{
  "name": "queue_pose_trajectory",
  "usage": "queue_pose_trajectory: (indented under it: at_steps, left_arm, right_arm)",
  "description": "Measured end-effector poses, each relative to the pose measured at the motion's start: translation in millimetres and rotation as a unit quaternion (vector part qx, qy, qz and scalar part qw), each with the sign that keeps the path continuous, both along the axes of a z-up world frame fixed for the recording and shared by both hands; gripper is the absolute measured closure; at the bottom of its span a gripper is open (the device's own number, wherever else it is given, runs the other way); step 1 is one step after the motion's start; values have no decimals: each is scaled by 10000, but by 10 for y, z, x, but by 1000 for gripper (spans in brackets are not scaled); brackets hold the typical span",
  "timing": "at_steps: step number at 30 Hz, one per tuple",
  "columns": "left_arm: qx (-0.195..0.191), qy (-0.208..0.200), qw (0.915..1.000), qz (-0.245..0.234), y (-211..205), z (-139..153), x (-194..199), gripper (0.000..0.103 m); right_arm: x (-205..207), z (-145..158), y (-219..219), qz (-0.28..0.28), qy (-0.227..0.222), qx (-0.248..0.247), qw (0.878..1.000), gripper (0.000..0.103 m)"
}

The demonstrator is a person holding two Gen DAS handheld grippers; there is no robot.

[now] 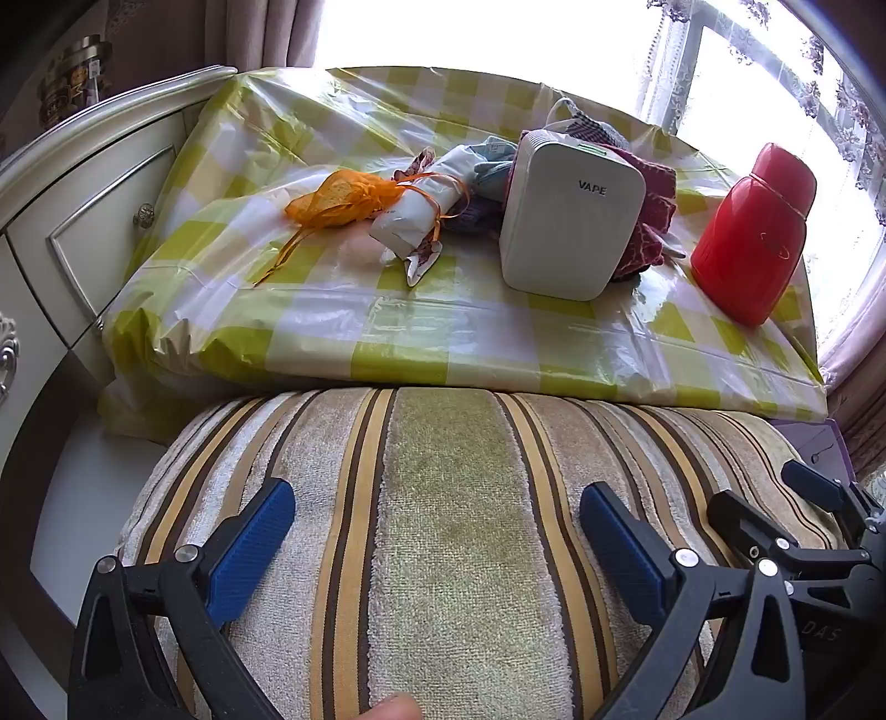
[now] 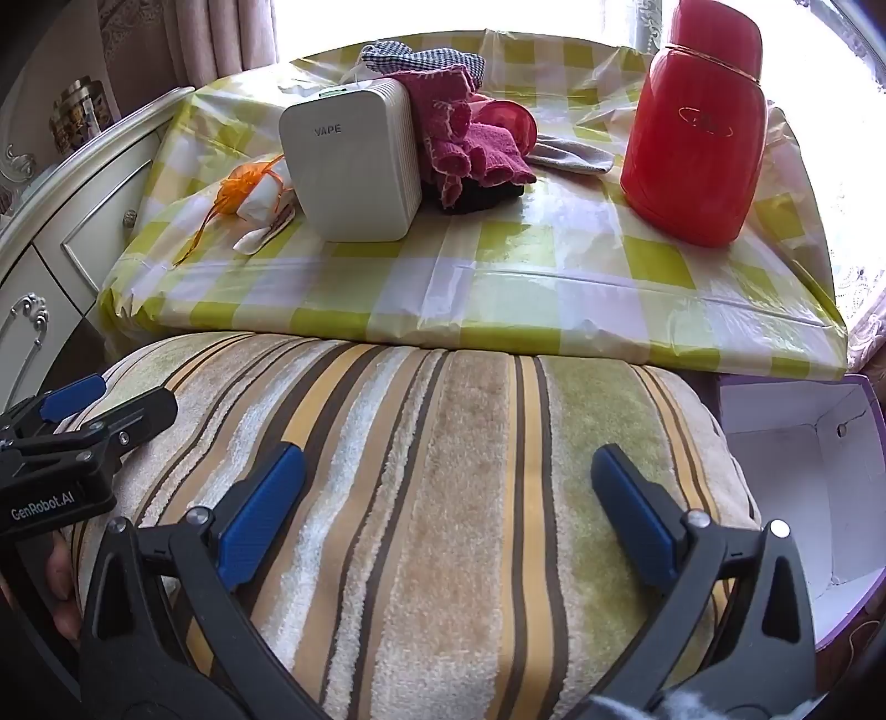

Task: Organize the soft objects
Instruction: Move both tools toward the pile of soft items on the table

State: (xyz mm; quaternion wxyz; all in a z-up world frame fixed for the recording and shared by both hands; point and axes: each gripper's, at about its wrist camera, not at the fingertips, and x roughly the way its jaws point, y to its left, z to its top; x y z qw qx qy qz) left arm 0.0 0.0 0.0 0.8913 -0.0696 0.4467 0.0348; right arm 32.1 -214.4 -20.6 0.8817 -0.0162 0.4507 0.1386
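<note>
A home, prob. a bedroom or sitting room by a window. Signs: cream carved cabinet w/ silver trim & round knob [image 1: 145,215], pinkish drapes [image 1: 277,33] and lace curtain [image 1: 847,99] at a bright window, bench under a yellow-white checked plastic cloth [image 1: 443,327]. On it, domestic bits: red plastic thermos jug [image 2: 695,138], white boxy plug-in unit marked VAPE [image 2: 349,166], pile of maroon knitted cloths [image 2: 470,149]. In front, a striped plush terry cushion [image 2: 443,498].

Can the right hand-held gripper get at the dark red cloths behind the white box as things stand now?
Probably yes. The right hand-held gripper is open and empty, and the dark red cloths lie exposed beside the white box, nothing covering them.
</note>
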Motion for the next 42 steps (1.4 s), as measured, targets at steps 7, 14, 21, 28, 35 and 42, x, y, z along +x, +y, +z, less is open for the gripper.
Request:
queue_pose_trajectory:
  at_steps: [7, 14, 21, 28, 35, 42]
  left_arm:
    - [7, -5, 10000, 2, 0, 0, 0, 0]
    - [-89, 99, 9999, 18, 41, 12, 53, 0]
    - [-248, 207, 9994, -121, 83, -1, 58, 0]
    - [-255, 256, 9992, 187, 197, 15, 164, 5]
    - [-546, -116, 9971, 509, 408, 177, 501, 15]
    - [-749, -511, 9943, 553, 573, 334, 966, 26]
  right_arm:
    - [-8, 3, -1, -1, -4, 3, 10000, 0]
    - [28, 18, -25, 70, 159, 59, 9998, 0]
    - [122, 41, -67, 276, 488, 194, 9982, 0]
    - [318, 249, -201, 257, 232, 773, 9964, 0]
    - [736, 460, -300, 103, -83, 1336, 9909, 0]
    - [1209, 698, -317, 23, -88, 1634, 9865, 0]
